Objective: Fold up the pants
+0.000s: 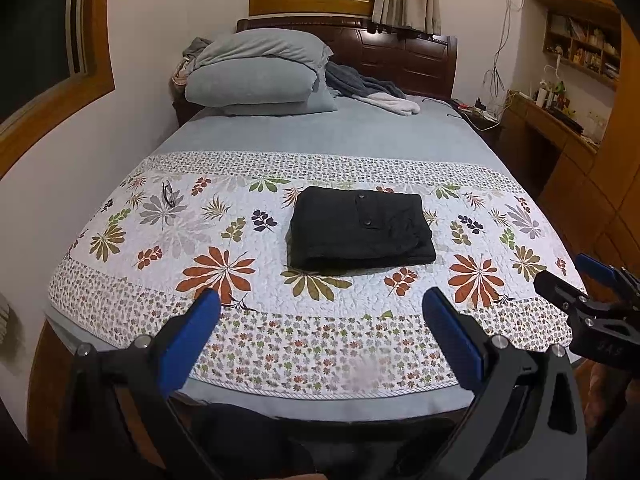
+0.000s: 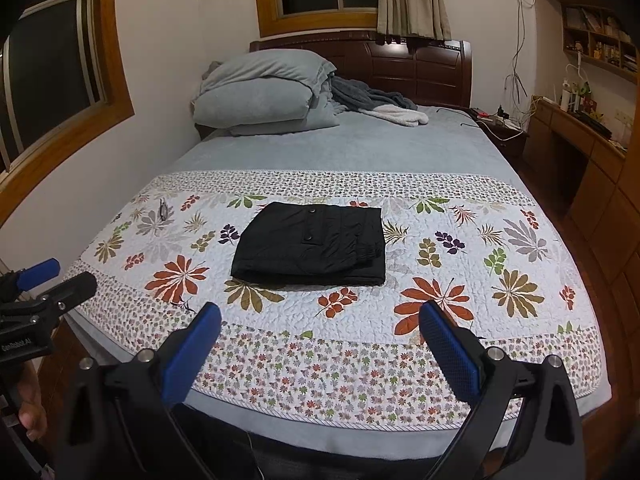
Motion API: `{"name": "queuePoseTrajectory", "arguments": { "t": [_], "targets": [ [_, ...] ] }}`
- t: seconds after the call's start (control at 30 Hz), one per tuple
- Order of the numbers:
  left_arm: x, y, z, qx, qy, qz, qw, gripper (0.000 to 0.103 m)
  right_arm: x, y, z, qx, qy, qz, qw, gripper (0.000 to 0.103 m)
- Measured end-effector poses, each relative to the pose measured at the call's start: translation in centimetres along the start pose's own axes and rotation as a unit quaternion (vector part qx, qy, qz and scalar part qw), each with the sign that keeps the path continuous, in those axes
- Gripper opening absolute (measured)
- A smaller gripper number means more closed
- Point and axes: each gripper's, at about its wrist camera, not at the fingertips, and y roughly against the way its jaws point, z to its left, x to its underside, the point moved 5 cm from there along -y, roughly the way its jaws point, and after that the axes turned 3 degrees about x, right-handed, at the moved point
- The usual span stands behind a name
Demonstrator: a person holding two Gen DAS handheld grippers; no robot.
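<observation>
Black pants point(image 1: 360, 228) lie folded into a compact rectangle on the floral quilt point(image 1: 180, 240) of the bed; they also show in the right wrist view point(image 2: 312, 244). My left gripper point(image 1: 320, 304) is open and empty, held back over the foot edge of the bed, well short of the pants. My right gripper point(image 2: 320, 316) is open and empty, likewise back from the pants. The right gripper also shows at the right edge of the left wrist view point(image 1: 576, 280), and the left gripper at the left edge of the right wrist view point(image 2: 56, 276).
A pair of glasses point(image 1: 168, 194) lies on the quilt at the far left. Grey pillows point(image 1: 256, 76) and a rumpled blanket point(image 1: 372, 92) sit at the headboard. A wooden desk and shelves point(image 1: 560, 120) stand to the right; a wall and window are on the left.
</observation>
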Motion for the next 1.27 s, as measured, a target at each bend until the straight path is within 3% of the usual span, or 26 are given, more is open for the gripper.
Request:
{"name": "queuePoseTrajectory", "arguments": {
  "t": [0.43,1.0,1.27],
  "targets": [
    [0.2,0.2,-0.3,0.0,0.001,0.001,1.0,0.1,0.2,0.0,0.0,0.001,0.0,0.002,1.0,0.1],
    [-0.1,1.2,-0.8,-0.012,-0.015,-0.035,0.9992,0.1,0.5,-0.2,0.0,0.0,-0.002,0.006,1.0,0.1],
    [-0.1,1.2,-0.8,-0.011,-0.011,-0.026,0.9995,0.1,0.5,-0.2,0.0,0.0,-0.002,0.006,1.0,0.1]
  ]
}}
